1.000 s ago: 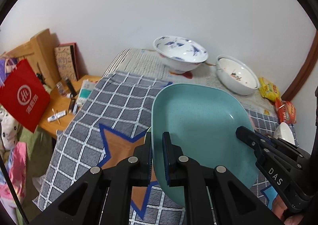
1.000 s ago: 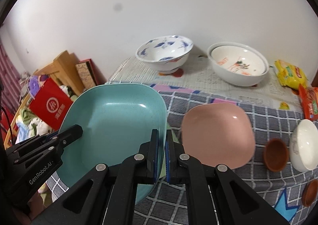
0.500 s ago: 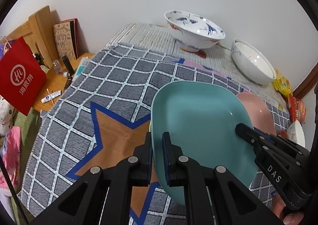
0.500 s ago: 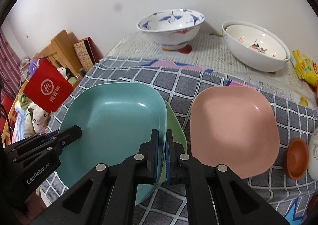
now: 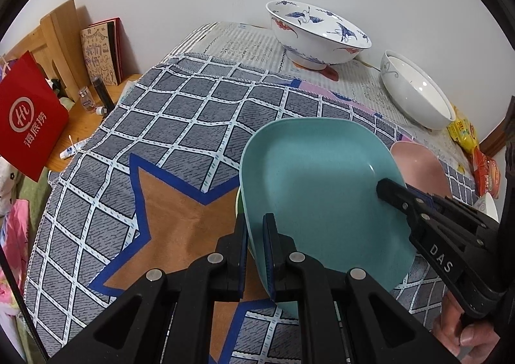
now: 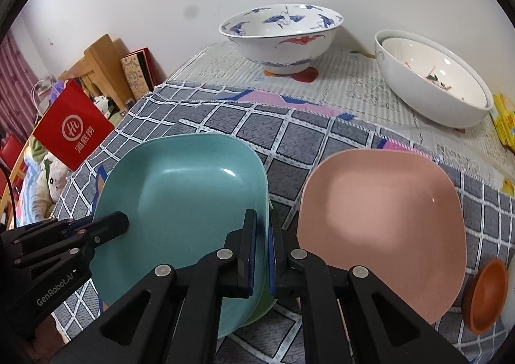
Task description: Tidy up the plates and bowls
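Note:
Both grippers hold one teal square plate (image 5: 315, 183), each shut on an opposite rim. My left gripper (image 5: 255, 228) pinches its left edge; my right gripper (image 6: 261, 225) pinches its right edge (image 6: 180, 190). The teal plate sits low over a green plate whose rim (image 6: 264, 306) peeks out beneath it. A pink square plate (image 6: 383, 222) lies on the cloth just to the right, also showing in the left wrist view (image 5: 418, 161). A blue-and-white crane bowl (image 6: 280, 32) and nested white bowls (image 6: 431, 80) stand at the back.
A small brown dish (image 6: 486, 290) lies right of the pink plate. Snack packets (image 5: 463, 132) sit at the far right. A red paper bag (image 5: 29, 129), books and small bottles on a wooden side table (image 5: 80, 116) stand beyond the cloth's left edge.
Both grippers have carried the teal plate down and forward toward the cloth. It now sits low over the green plate, next to the pink one.

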Demonstrator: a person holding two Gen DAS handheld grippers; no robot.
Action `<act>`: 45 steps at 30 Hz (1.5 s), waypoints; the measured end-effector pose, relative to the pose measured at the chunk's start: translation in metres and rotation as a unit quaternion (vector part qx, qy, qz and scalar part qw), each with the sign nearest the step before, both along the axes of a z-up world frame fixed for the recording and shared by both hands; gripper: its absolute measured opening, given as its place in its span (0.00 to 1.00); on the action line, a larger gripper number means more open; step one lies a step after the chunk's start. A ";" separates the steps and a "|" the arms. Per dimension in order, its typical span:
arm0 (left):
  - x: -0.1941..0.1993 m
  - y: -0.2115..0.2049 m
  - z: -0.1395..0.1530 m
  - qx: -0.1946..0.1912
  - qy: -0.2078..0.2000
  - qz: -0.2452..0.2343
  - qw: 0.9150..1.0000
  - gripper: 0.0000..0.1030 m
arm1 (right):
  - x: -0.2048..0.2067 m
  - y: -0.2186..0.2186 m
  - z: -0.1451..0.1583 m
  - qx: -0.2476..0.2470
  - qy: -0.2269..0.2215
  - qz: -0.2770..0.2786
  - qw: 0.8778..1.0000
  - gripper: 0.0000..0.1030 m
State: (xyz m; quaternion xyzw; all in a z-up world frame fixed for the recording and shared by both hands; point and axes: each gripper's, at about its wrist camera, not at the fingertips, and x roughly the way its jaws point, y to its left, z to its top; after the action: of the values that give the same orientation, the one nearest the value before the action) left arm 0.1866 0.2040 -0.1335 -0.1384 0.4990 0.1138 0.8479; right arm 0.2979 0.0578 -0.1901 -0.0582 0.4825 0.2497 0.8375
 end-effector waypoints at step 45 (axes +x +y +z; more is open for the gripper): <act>-0.011 -0.077 0.063 0.014 -0.043 -0.084 0.995 0.27 | -0.046 -0.126 0.072 -0.038 -0.097 -0.113 0.988 0.37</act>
State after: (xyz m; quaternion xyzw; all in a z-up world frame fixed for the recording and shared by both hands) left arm 0.1754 0.1274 -0.0706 -0.0890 0.4704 0.0431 0.8769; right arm 0.2520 -0.0684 -0.1176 -0.0587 0.4114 0.1280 0.9005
